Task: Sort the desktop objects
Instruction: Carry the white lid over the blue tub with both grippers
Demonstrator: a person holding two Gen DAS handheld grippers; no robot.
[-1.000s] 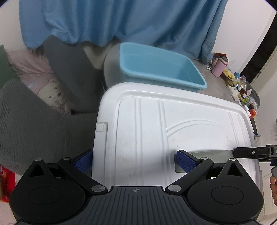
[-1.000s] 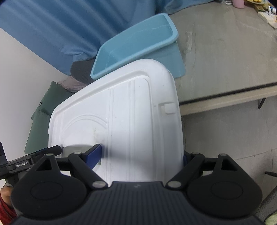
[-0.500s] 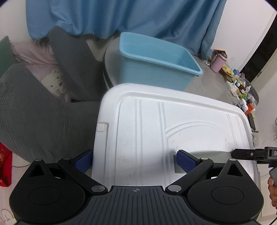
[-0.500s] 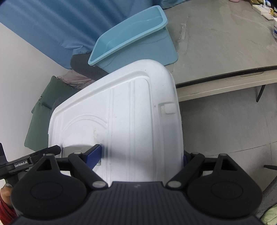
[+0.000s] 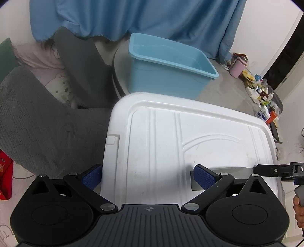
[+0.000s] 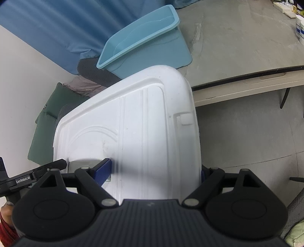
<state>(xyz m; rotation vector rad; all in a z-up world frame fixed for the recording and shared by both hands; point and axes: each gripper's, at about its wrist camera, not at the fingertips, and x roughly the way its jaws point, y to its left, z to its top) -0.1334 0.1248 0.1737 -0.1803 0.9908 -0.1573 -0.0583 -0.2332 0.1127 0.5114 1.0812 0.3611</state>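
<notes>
A large white plastic lid (image 5: pixel 190 144) fills both views; it also shows in the right wrist view (image 6: pixel 133 133). My left gripper (image 5: pixel 148 176) straddles its left edge, one blue pad (image 5: pixel 91 177) outside the rim and the other (image 5: pixel 204 178) on top. My right gripper (image 6: pixel 153 171) straddles its right edge the same way. Both hold the lid between them, lifted off the table. A light blue bin (image 5: pixel 167 66) stands empty on the grey table (image 6: pixel 237 38) beyond the lid.
Grey and pink bedding (image 5: pixel 47 95) lies to the left, with a blue curtain (image 5: pixel 133 17) behind. Several small bottles and a pink cup (image 5: pixel 238 66) sit at the table's far right. The table's front edge (image 6: pixel 247 83) runs to the right, floor below.
Both grippers and the lid have risen and drawn back from the table. The blue bin and table now show lower and farther away; the grip on the lid is unchanged.
</notes>
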